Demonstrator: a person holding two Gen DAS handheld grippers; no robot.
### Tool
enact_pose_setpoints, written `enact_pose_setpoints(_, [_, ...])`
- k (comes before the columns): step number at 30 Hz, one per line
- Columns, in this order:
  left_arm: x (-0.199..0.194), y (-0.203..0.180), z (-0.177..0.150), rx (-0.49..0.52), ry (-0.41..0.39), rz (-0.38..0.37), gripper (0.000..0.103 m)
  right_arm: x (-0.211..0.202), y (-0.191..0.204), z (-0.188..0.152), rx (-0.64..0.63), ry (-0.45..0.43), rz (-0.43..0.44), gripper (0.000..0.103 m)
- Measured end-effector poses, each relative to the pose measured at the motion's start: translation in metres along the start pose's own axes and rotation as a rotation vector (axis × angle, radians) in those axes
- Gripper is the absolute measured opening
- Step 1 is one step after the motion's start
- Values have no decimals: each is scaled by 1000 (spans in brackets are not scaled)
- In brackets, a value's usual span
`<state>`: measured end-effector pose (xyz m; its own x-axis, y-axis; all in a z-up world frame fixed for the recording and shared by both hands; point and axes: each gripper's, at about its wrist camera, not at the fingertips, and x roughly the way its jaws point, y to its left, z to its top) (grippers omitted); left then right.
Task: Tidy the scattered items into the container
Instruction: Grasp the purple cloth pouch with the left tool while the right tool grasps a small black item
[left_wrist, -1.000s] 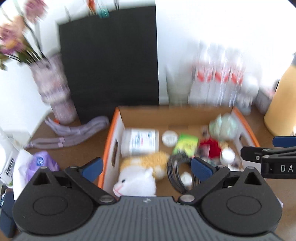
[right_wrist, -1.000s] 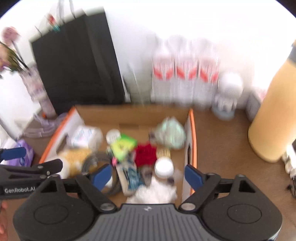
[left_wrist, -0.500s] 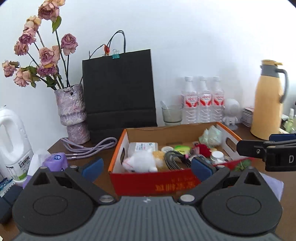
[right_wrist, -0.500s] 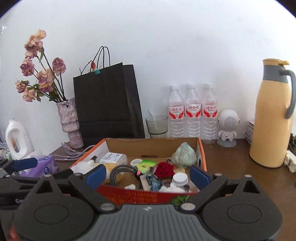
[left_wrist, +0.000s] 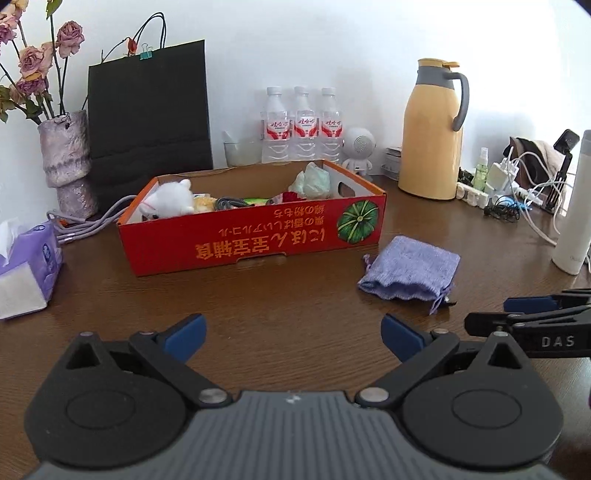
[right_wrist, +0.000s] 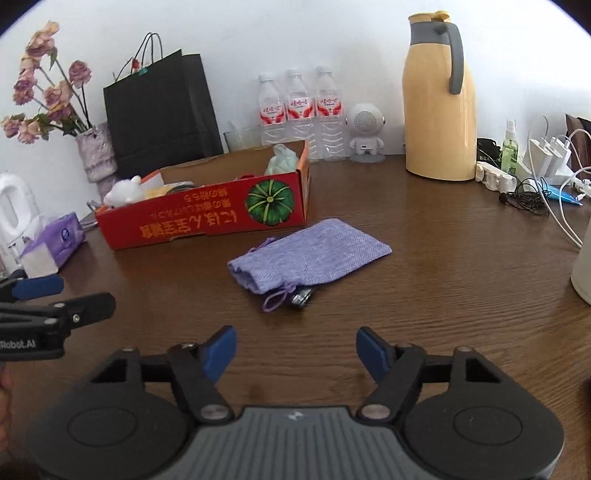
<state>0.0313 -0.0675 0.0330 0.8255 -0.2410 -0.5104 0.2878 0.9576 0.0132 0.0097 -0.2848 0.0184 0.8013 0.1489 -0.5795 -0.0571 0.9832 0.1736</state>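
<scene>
Left wrist view: left gripper (left_wrist: 291, 334) spread wide over bare brown surface (left_wrist: 295, 288), nothing between the blue pads; right gripper (left_wrist: 524, 314) seen only side-on at the right edge, mostly cut off. Red cardboard box (left_wrist: 255, 236) standing beyond, print on its near wall upside down, holding a white plush toy (left_wrist: 170, 201), a coil of dark cable (left_wrist: 229, 202), a pale green bundle (left_wrist: 312, 181) and smaller bits too hidden behind the wall to name. Lilac drawstring pouch (left_wrist: 410, 269) lying flat on the surface to the right of the box, apart from it, outside the container. Tissue pack (left_wrist: 26, 269) at far left, partly cropped. Right wrist view: right gripper (right_wrist: 297, 352) with jaws closing yet still apart, nothing between them, pouch (right_wrist: 310, 254) ahead and untouched; a small dark metallic object (right_wrist: 301, 297) peeking from under the pouch's near edge, unclear what. Box (right_wrist: 207, 218) up left, contents largely masked by its wall. Left gripper (right_wrist: 37, 295) clipped at the left edge.
</scene>
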Motion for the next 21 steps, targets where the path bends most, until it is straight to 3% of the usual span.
enact_pose_setpoints(4, [8,-13,6,35,-7,-18,103,23,4,16,-62,-2,-13,56])
enact_pose_setpoints(6, [12,-18,9,50,-9,-23,103,31,5,23,-76,0,-30,41])
enact_pose_setpoints(9, [16,-23,18,66,-29,-38,103,28,-2,27,-55,-13,-11,42])
enact_pose_setpoints(12, [33,-36,31,115,-40,-154,103,19,-16,24,10,-25,2,43])
enact_pose_setpoints(16, [71,-66,36,246,-5,-294,102,14,-35,20,72,-6,-52,44])
enact_pose_setpoints(19, [97,-72,40,226,45,-308,89,9,-47,14,92,6,-78,47])
enact_pose_setpoints(21, [115,-65,44,149,104,-300,70,6,-51,10,106,7,-68,47])
